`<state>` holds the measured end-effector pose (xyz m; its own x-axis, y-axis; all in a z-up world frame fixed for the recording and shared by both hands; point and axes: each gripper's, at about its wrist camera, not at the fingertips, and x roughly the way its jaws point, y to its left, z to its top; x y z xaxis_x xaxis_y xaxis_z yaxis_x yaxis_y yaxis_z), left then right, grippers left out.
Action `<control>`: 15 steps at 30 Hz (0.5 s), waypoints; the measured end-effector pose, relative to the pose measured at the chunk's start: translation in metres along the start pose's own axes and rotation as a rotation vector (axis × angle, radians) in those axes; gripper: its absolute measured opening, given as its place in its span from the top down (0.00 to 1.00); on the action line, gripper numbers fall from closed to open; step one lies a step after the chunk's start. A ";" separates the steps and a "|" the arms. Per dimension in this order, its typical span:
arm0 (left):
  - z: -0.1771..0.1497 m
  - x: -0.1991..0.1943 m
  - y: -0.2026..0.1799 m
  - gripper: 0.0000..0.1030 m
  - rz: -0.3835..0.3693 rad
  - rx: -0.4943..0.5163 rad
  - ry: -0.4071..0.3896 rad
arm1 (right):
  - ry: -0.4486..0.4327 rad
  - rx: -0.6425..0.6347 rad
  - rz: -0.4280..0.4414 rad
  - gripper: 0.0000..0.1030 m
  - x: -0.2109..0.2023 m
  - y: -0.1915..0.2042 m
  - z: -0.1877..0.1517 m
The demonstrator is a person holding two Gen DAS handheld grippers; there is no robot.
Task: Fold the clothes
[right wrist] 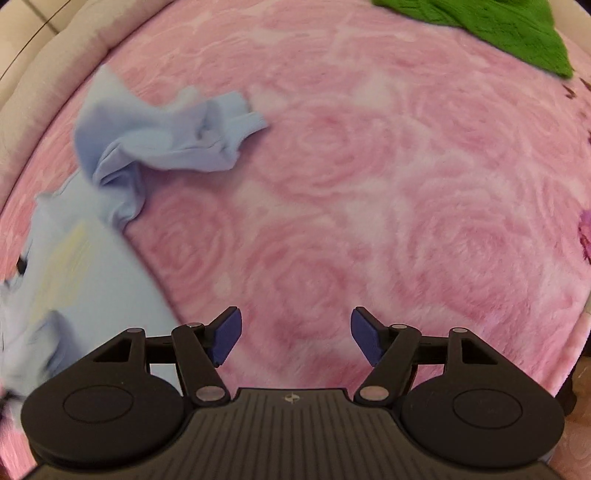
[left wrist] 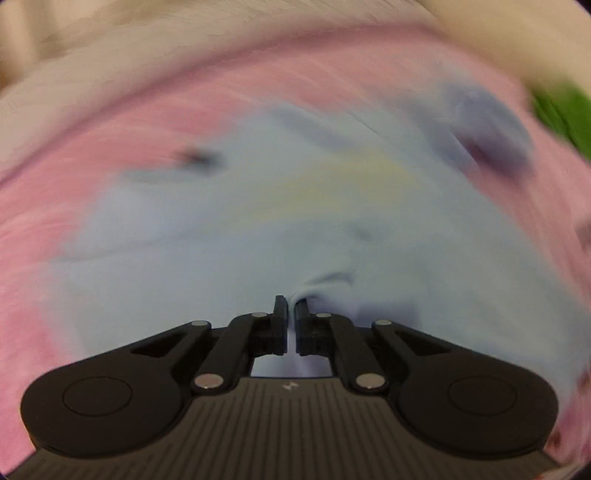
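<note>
Blue shirt [left wrist: 280, 221] pinched in left claw [left wrist: 291, 306]; right claw [right wrist: 295, 332] spread, empty.

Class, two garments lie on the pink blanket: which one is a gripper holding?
The light blue garment, pinched by the left gripper. The green garment lies untouched at the far edge.

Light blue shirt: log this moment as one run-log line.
left claw: shut on light blue shirt | right claw: open, over pink blanket | green garment: far corner, untouched

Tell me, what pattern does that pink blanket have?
Swirling rose shapes, darker pink on pale pink, cover the blanket. The right wrist view shows it best.
</note>
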<state>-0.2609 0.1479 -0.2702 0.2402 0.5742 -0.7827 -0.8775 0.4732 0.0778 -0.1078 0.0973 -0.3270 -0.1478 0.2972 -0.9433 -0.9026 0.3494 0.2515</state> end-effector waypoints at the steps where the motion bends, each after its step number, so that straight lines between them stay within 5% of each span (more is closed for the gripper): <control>1: 0.005 -0.015 0.032 0.97 0.076 -0.074 -0.044 | 0.000 -0.010 -0.003 0.32 -0.002 0.002 -0.002; 5: -0.007 -0.073 0.180 0.92 0.432 -0.439 -0.139 | 0.002 -0.030 0.004 0.30 -0.011 0.009 -0.012; 6: -0.017 -0.085 0.214 0.76 0.495 -0.536 -0.120 | 0.008 -0.034 0.011 0.29 -0.012 0.011 -0.017; 7: -0.031 -0.097 0.242 0.72 0.516 -0.634 -0.104 | 0.014 -0.039 0.017 0.29 -0.013 0.012 -0.021; 9: -0.066 -0.117 0.279 0.71 0.454 -0.799 -0.071 | 0.039 -0.051 0.031 0.29 -0.012 0.017 -0.034; 11: -0.102 -0.125 0.283 0.70 0.335 -0.860 -0.008 | 0.060 -0.057 0.042 0.29 -0.011 0.020 -0.048; 15: -0.171 -0.107 0.227 0.68 -0.036 -0.993 0.147 | 0.079 -0.014 0.058 0.29 -0.009 0.016 -0.077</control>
<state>-0.5569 0.0801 -0.2744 0.2787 0.4510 -0.8479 -0.8354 -0.3217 -0.4457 -0.1520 0.0320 -0.3309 -0.2311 0.2457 -0.9414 -0.8969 0.3211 0.3040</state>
